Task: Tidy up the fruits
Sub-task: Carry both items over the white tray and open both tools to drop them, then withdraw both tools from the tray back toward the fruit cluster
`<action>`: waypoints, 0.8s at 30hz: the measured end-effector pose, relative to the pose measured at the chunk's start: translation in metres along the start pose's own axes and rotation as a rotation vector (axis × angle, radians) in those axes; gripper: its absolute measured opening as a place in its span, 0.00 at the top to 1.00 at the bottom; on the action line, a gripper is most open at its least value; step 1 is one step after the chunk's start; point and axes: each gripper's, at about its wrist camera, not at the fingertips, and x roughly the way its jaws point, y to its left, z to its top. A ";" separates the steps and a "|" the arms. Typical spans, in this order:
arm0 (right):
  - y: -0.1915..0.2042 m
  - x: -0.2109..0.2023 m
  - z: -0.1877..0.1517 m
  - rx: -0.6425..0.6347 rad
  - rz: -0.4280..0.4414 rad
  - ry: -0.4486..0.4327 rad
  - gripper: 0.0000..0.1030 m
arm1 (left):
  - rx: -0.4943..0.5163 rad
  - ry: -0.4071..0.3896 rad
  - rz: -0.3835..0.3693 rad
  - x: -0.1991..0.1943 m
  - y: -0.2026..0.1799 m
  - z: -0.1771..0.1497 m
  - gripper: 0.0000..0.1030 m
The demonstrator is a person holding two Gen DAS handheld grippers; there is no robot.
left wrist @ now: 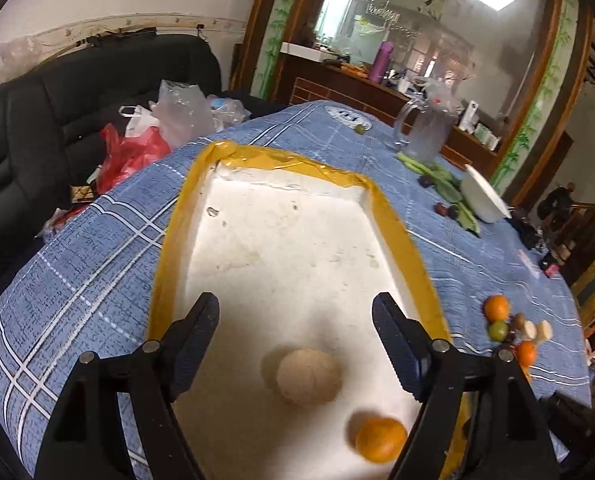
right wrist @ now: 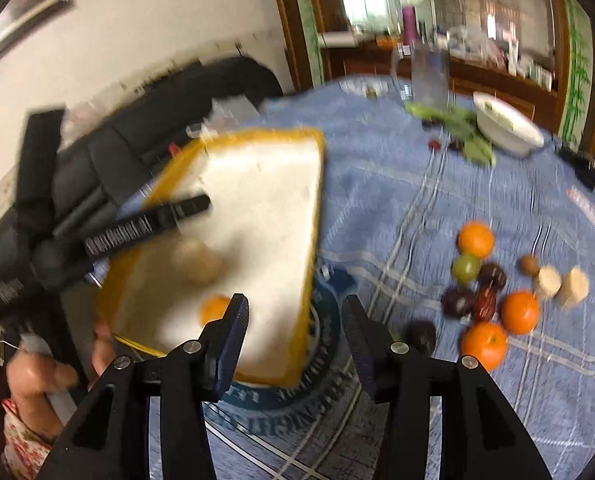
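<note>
Both grippers, left gripper and right gripper, hang released and empty over the tray, where 1 orange and 1 pale ball lie.

A table covered by a blue plaid cloth carries a white foam tray with a yellow taped rim. Beside the tray lies a loose cluster of fruit: oranges, a green one, dark plums and pale cut pieces, all close together. At the far end stand a clear plastic pitcher and a white bowl, with green leafy stalks between them.
</note>
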 end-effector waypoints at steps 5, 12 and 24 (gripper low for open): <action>0.011 0.019 -0.005 -0.032 0.041 0.052 0.65 | 0.000 0.004 0.056 0.005 0.008 0.006 0.24; 0.039 0.018 -0.014 -0.110 0.033 0.069 0.66 | 0.027 0.034 0.056 0.020 0.016 0.022 0.24; -0.010 -0.023 -0.020 0.005 0.111 -0.006 0.63 | 0.089 -0.060 -0.012 -0.040 -0.012 0.025 0.19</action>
